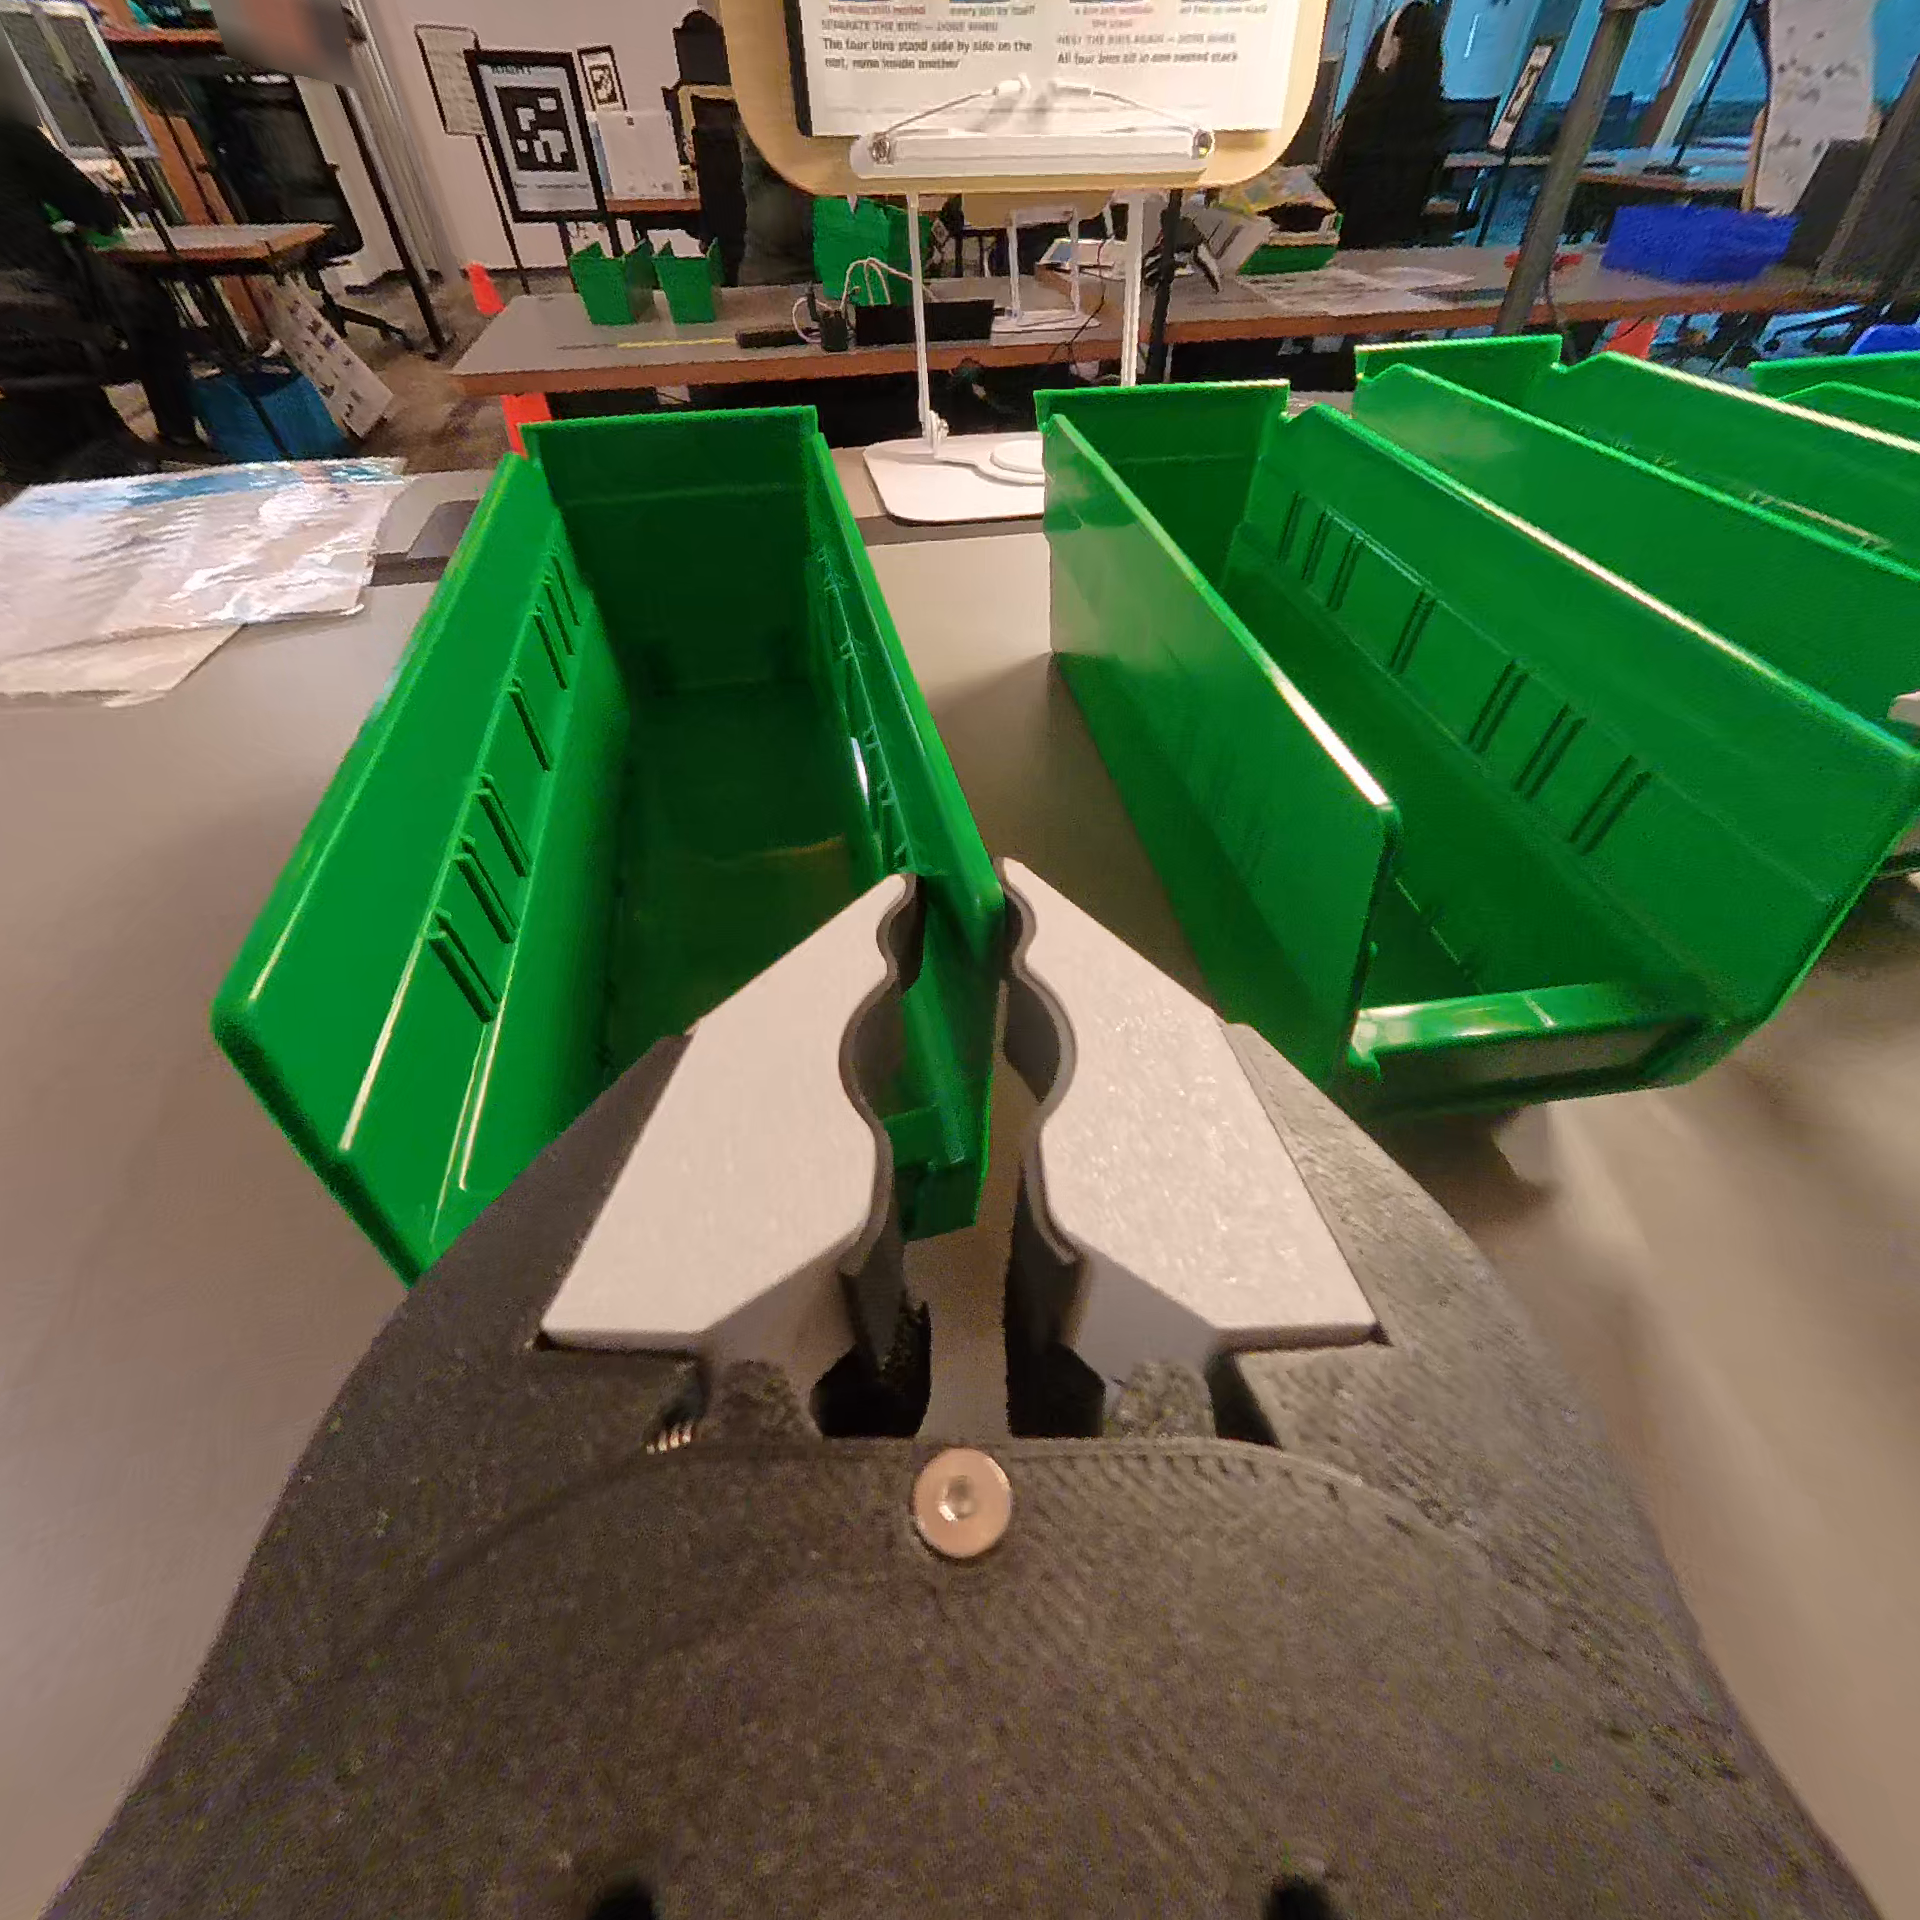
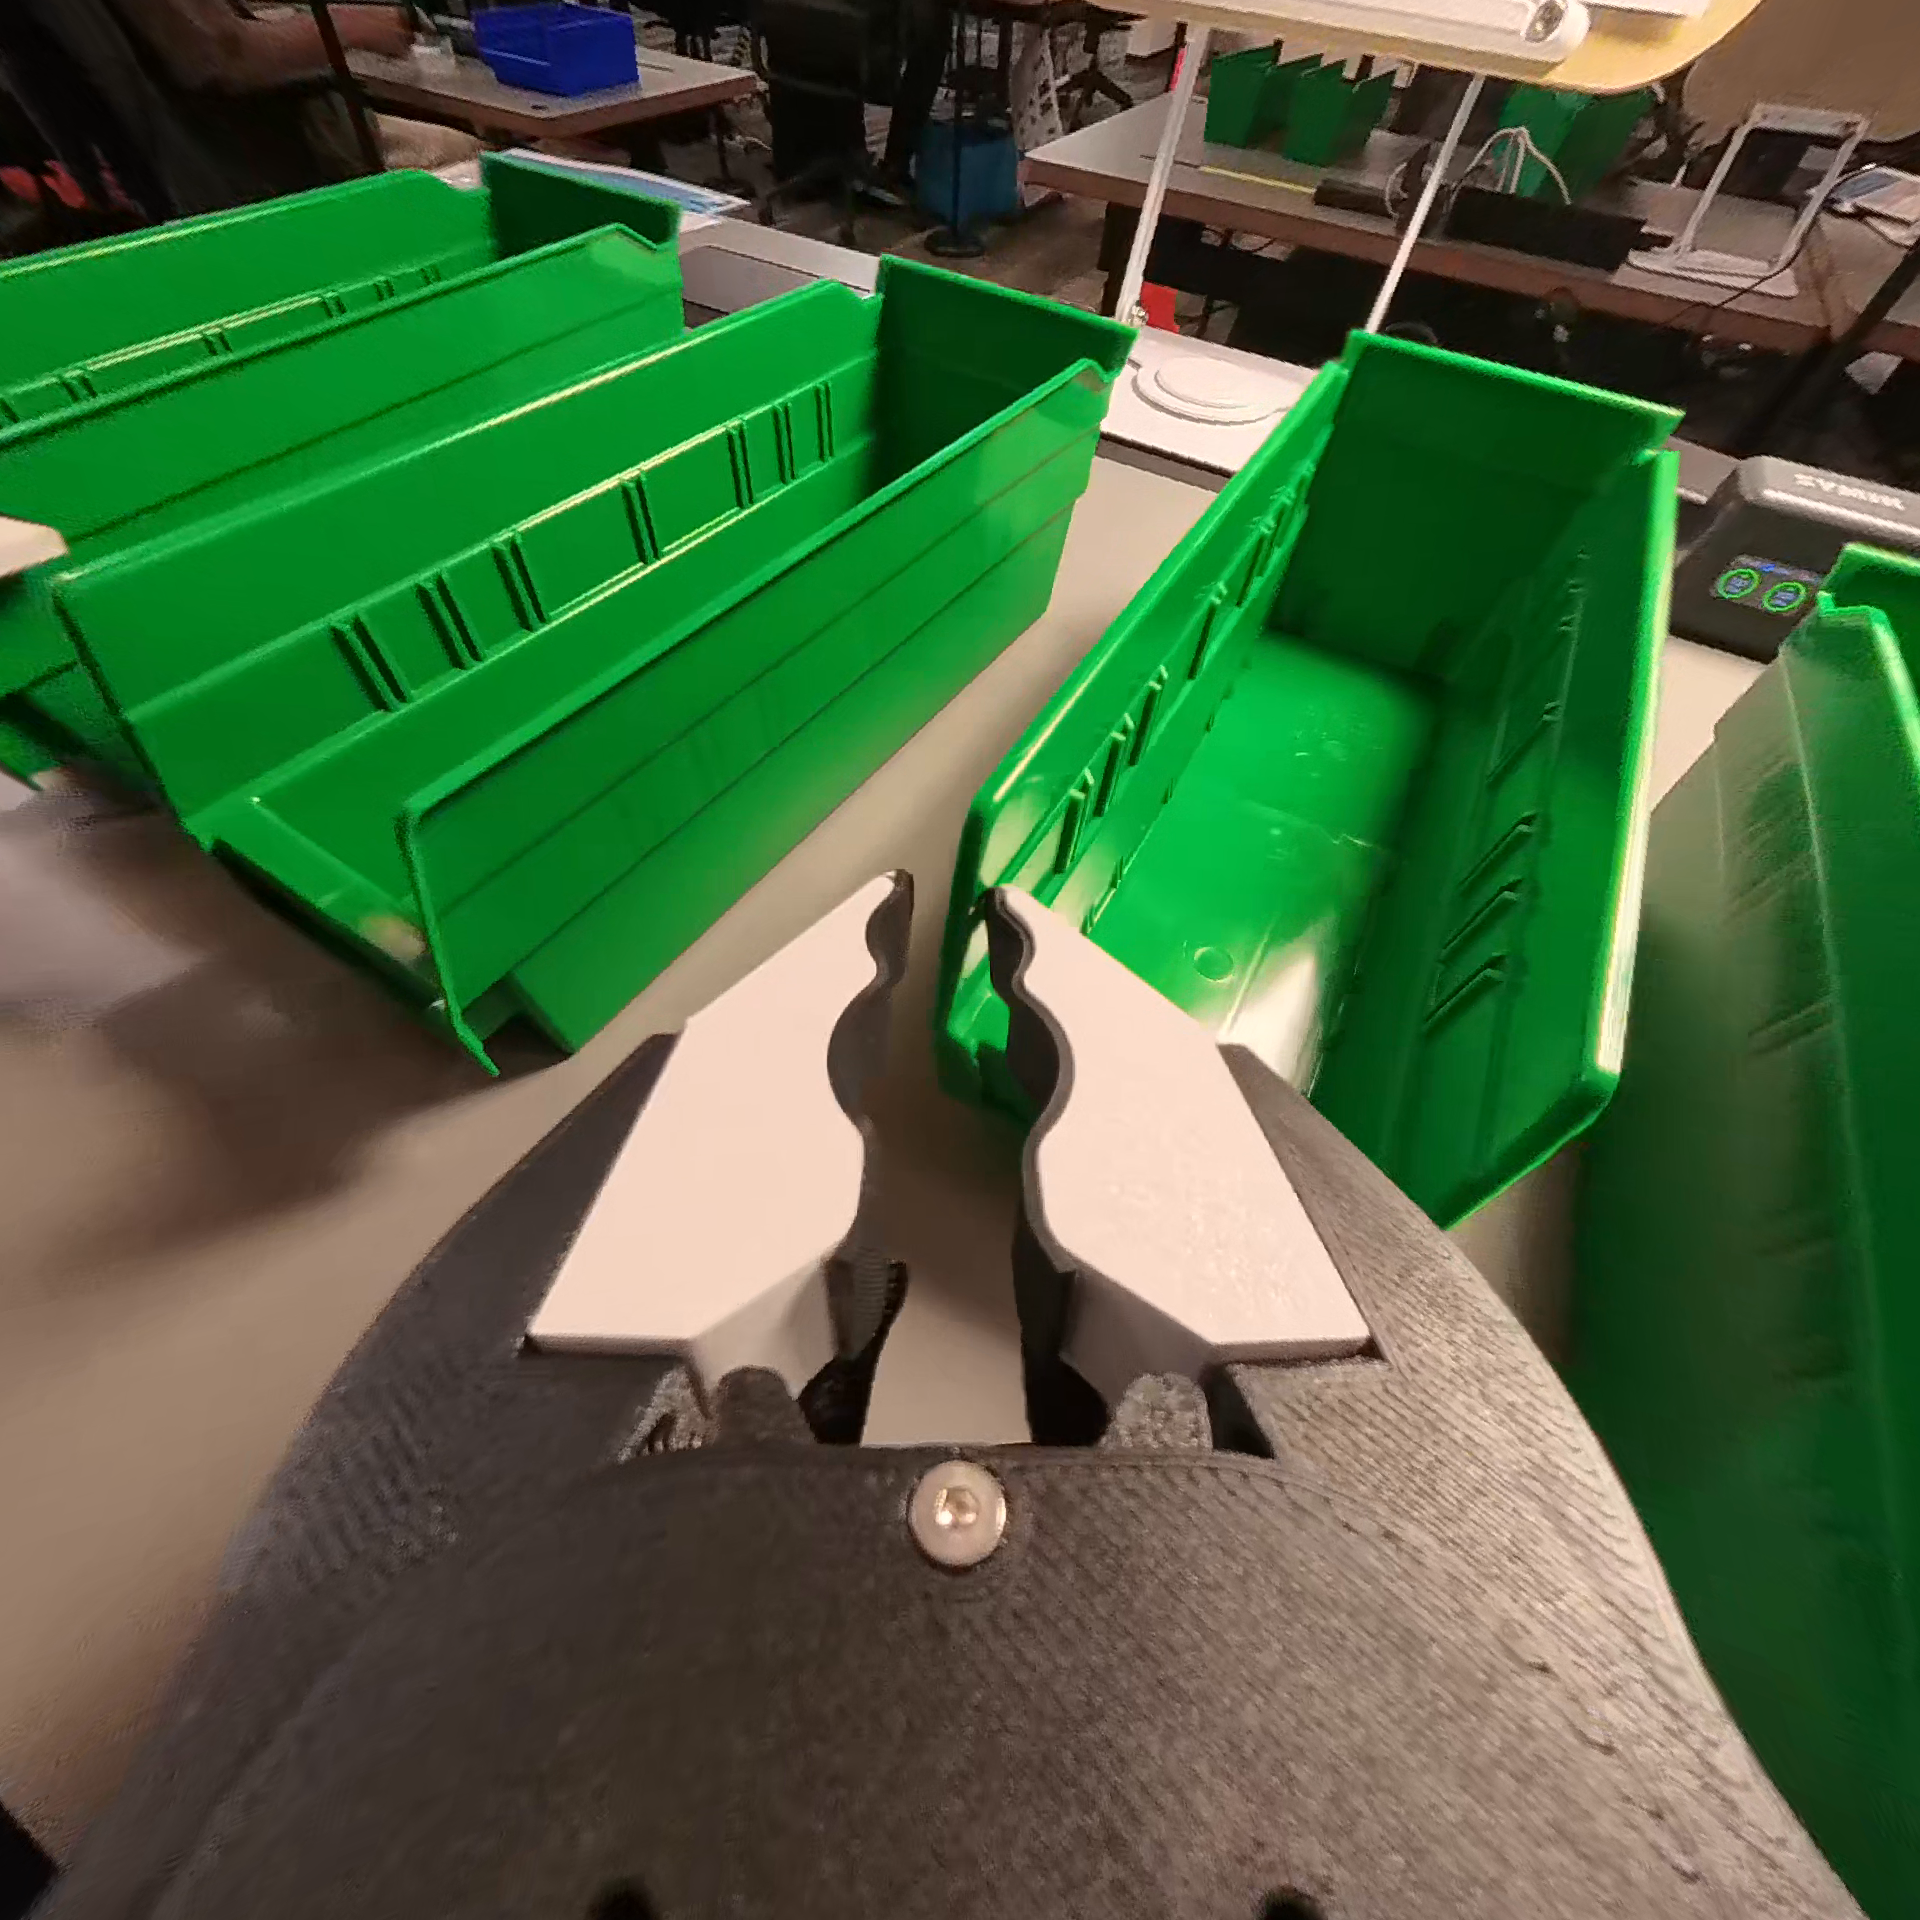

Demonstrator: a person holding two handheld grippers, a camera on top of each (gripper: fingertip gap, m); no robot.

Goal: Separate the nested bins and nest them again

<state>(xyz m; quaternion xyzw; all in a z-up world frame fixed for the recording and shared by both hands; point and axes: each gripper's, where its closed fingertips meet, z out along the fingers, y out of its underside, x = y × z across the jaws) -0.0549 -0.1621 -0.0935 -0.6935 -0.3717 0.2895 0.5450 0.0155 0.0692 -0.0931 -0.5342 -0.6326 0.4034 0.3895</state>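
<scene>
Several green bins stand apart, side by side on the grey table (image 1: 156, 935). My left gripper (image 1: 956, 883) is shut on the right wall (image 1: 935, 821) of the leftmost bin (image 1: 499, 831) near its front end, one finger inside and one outside. That bin also shows in the right wrist view (image 2: 260, 312). My right gripper (image 2: 951, 894) straddles the left wall (image 2: 961, 966) of another bin (image 2: 1351, 831). Its inner finger (image 2: 1091, 1039) touches the wall, while a strip of table shows between the outer finger (image 2: 790, 1039) and the wall. A bin (image 1: 1455, 748) stands between these two bins.
A further green bin (image 2: 1787, 1039) stands at the far right. A white stand base (image 1: 956, 478) with a sign board sits behind the bins. A clear plastic sheet (image 1: 177, 561) lies at the back left. A black device (image 2: 1766, 561) sits at the back right.
</scene>
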